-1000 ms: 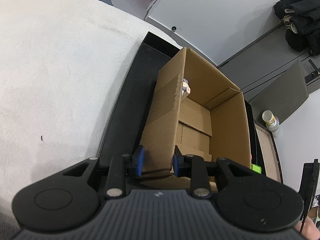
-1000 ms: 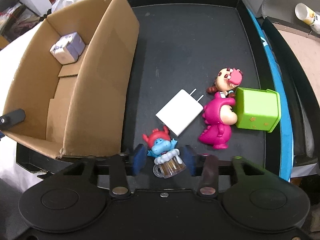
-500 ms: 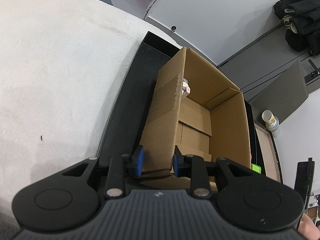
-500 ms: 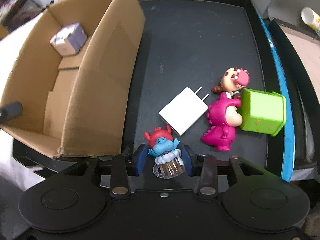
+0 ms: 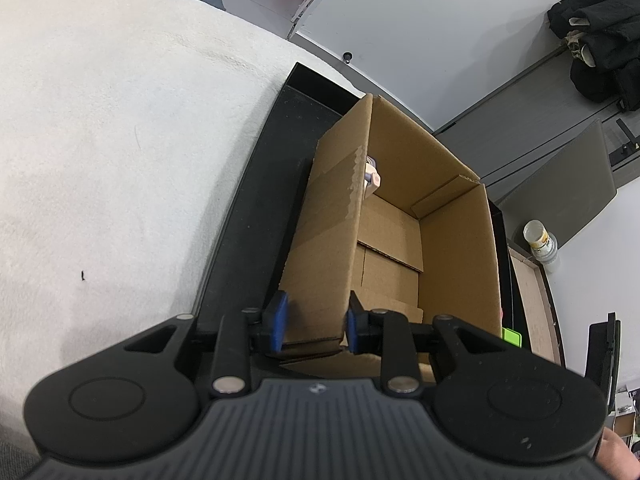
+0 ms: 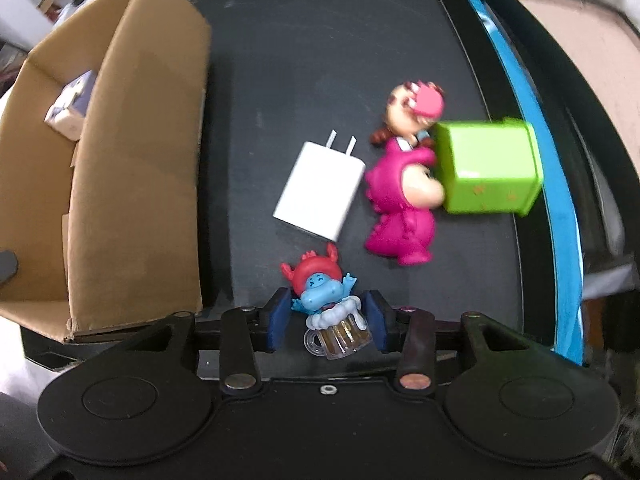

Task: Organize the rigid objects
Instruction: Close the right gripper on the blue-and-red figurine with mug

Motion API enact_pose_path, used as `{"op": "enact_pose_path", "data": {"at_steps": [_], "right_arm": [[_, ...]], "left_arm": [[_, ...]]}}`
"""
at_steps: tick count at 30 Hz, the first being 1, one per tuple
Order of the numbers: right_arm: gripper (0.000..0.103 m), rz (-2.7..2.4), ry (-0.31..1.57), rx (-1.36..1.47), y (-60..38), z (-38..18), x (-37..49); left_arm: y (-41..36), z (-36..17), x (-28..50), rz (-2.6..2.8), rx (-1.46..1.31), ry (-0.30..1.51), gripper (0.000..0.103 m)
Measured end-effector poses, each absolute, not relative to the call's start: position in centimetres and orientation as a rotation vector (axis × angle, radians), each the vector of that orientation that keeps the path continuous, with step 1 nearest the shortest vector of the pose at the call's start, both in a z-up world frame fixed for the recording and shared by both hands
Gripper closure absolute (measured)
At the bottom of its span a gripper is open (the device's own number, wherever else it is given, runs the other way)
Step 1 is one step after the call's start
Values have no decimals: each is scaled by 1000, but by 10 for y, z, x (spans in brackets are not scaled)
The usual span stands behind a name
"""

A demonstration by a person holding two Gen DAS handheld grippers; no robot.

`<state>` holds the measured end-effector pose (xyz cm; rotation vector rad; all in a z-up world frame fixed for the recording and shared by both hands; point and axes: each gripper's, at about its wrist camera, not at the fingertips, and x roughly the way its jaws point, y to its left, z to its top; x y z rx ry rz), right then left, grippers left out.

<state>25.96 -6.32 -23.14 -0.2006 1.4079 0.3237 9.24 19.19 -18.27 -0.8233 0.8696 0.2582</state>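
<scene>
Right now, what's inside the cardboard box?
One small pale, lavender-topped cube sits at the far end of the cardboard box. The rest of the visible floor is bare flaps; the near corners are hidden by the walls.

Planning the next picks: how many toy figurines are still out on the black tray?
3: the blue figurine between the right gripper fingers, the magenta dinosaur figurine beside the green box, the pink-capped figurine behind it. More may be hidden.

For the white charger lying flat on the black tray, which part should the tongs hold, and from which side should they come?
Come from above and grip the white charger across its two long flat sides, mid-body. It lies flat, prongs pointing away; the pink dinosaur toy sits close on its right, so that gap is tight.
</scene>
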Motion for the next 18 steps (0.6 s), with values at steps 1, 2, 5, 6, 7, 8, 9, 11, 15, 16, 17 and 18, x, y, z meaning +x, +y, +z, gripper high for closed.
{"op": "enact_pose_path", "data": {"at_steps": [1,2,5,6,7,8,9,11,15,16,17,18], "right_arm": [[58,331,1403,-200,-64,-230,258],[55,340,1391,-207,-63,-228,257],[30,378,1320,-306,-56,-222,252],[30,390,1307,-342,-53,-222,251],[30,399,1311,-349,-52,-223,252],[30,405,1316,-347,-52,-225,253],[30,407,1317,-353,-51,-226,254],[33,410,1314,-388,-50,-228,256],[40,455,1346,-421,-48,-233,259],[40,471,1353,-425,-48,-234,260],[40,489,1360,-425,-46,-236,260],[43,498,1362,-430,-45,-237,262]], "left_arm": [[192,-183,92,258,-823,869,76],[192,-183,92,258,-823,870,76],[192,-183,92,260,-823,870,76],[192,-183,93,257,-825,869,76],[191,-183,93,257,-827,870,76],[192,-182,92,259,-823,870,76],[191,-182,93,259,-822,870,76],[192,-183,92,258,-825,870,76],[192,-183,93,256,-827,870,76],[192,-183,93,256,-827,870,76],[193,-183,93,257,-827,870,76],[193,-183,93,257,-828,870,76]]}}
